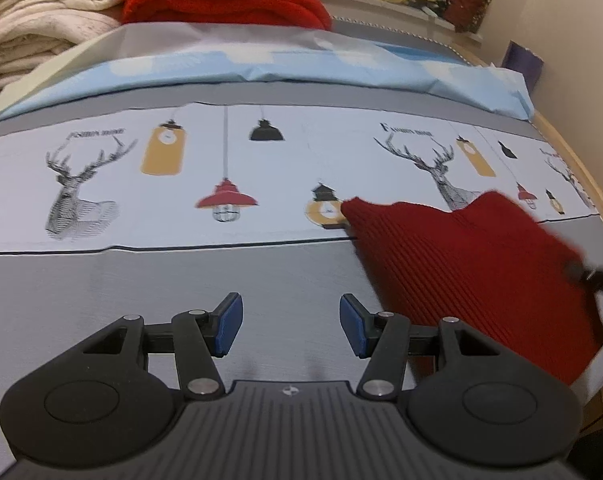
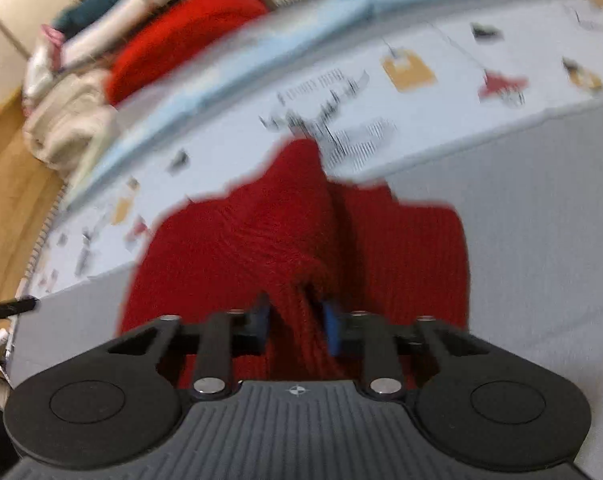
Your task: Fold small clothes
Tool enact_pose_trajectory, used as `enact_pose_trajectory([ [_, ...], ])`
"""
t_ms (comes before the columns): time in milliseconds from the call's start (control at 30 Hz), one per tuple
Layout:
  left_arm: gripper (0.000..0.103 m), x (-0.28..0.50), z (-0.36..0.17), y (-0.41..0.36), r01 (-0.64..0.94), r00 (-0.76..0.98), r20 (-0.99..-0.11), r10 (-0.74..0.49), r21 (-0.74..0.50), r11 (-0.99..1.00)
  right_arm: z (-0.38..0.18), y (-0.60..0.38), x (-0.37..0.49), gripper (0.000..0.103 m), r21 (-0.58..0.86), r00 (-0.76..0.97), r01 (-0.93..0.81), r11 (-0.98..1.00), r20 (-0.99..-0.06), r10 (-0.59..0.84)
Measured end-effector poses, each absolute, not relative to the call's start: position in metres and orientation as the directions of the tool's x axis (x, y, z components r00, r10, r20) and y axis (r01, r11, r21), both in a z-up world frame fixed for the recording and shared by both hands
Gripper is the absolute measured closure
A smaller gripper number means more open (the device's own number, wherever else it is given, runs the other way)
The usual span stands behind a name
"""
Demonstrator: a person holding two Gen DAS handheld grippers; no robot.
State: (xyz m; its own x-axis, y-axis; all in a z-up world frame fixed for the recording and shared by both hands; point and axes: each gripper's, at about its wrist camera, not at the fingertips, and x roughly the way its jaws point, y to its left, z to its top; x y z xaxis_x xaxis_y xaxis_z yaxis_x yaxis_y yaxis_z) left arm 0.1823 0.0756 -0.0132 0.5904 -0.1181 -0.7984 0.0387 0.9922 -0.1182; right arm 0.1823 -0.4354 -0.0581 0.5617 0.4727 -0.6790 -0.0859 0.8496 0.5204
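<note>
The right gripper, at the bottom centre of a motion-blurred frame, has its jaws closed on a bunched fold of a dark red ribbed knit garment. The knit spreads upward from the blue pads to a peak at mid-frame, lying on a bed sheet that is plain grey at right and printed with lamps and a stag's head across the upper half. A pale blue strip runs above the print. At upper left, folded cream blankets sit beside a bright red blanket. A thin black rod enters from the left edge.
</note>
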Motion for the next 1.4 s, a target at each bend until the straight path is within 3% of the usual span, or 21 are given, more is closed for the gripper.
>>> enact_pose_trajectory([
  [67, 0.044, 0.185, -0.015, 0.068, 0.052, 0.584, -0.799, -0.141, -0.136, 0.989, -0.041, -0.450, 0.165, 0.084, 0.601, 0.653, -0.087, 0.795, -0.568, 0.501],
  [133, 0.043, 0.186, -0.018, 0.058, 0.070, 0.574, -0.802, -0.165, -0.153, 0.986, -0.035, -0.463, 0.155, 0.084, 0.619, 0.695, -0.075, 0.782, -0.530, 0.486],
  [167, 0.042, 0.188, -0.019, 0.052, 0.083, 0.567, -0.804, -0.179, -0.161, 0.983, -0.038, -0.468, 0.154, 0.084, 0.607, 0.683, -0.047, 0.793, -0.560, 0.469],
  [267, 0.038, 0.193, -0.028, 0.034, 0.127, 0.507, -0.821, -0.262, -0.229, 0.965, -0.091, -0.478, 0.164, 0.085, 0.500, 0.450, 0.160, 0.851, -0.804, 0.388],
  [367, 0.029, 0.203, -0.042, 0.017, 0.153, 0.431, -0.830, -0.353, -0.318, 0.935, -0.100, -0.475, 0.167, 0.082, 0.471, 0.409, 0.148, 0.869, -0.830, 0.380],
  [433, 0.027, 0.213, -0.052, 0.006, 0.145, 0.397, -0.827, -0.398, -0.372, 0.917, -0.094, -0.472, 0.167, 0.073, 0.469, 0.431, 0.100, 0.877, -0.815, 0.387],
  [500, 0.024, 0.224, -0.063, -0.001, 0.113, 0.367, -0.815, -0.448, -0.439, 0.891, -0.095, -0.479, 0.168, 0.052, 0.488, 0.437, 0.157, 0.859, -0.814, 0.382],
  [567, 0.017, 0.237, -0.077, -0.008, 0.076, 0.339, -0.813, -0.474, -0.479, 0.875, -0.099, -0.488, 0.170, 0.045, 0.516, 0.440, 0.210, 0.830, -0.808, 0.391],
  [633, 0.017, 0.249, -0.092, -0.015, 0.042, 0.309, -0.821, -0.480, -0.492, 0.870, -0.108, -0.489, 0.173, 0.042, 0.533, 0.421, 0.226, 0.815, -0.808, 0.412],
  [800, 0.002, 0.271, -0.131, -0.024, -0.078, 0.259, -0.797, -0.546, -0.580, 0.810, -0.122, -0.483, 0.184, 0.024, 0.514, 0.364, 0.235, 0.825, -0.833, 0.416],
  [900, 0.000, 0.279, -0.146, -0.028, -0.119, 0.257, -0.780, -0.570, -0.611, 0.782, -0.130, -0.485, 0.187, 0.021, 0.538, 0.349, 0.277, 0.796, -0.829, 0.438],
  [1033, 0.000, 0.287, -0.154, -0.035, -0.124, 0.258, -0.773, -0.580, -0.622, 0.773, -0.133, -0.481, 0.191, 0.021, 0.547, 0.349, 0.284, 0.788, -0.824, 0.446],
  [1067, 0.003, 0.288, -0.153, -0.037, -0.116, 0.263, -0.771, -0.581, -0.623, 0.774, -0.132, -0.480, 0.191, 0.026, 0.546, 0.352, 0.283, 0.788, -0.824, 0.444],
  [1100, 0.008, 0.290, -0.151, -0.039, -0.107, 0.269, -0.766, -0.583, -0.626, 0.773, -0.130, -0.477, 0.192, 0.042, 0.550, 0.360, 0.278, 0.788, -0.820, 0.446],
  [1167, 0.019, 0.292, -0.146, -0.041, -0.090, 0.272, -0.773, -0.573, -0.613, 0.785, -0.127, -0.472, 0.192, 0.052, 0.572, 0.380, 0.257, 0.779, -0.801, 0.463],
  [1267, 0.035, 0.293, -0.135, -0.038, -0.067, 0.288, -0.776, -0.561, -0.601, 0.796, -0.121, -0.464, 0.193, 0.059, 0.555, 0.394, 0.232, 0.799, -0.805, 0.444],
  [1400, 0.041, 0.286, -0.098, -0.033, 0.004, 0.371, -0.793, -0.483, -0.519, 0.855, -0.112, -0.454, 0.196, 0.066, 0.556, 0.425, 0.220, 0.802, -0.794, 0.434],
])
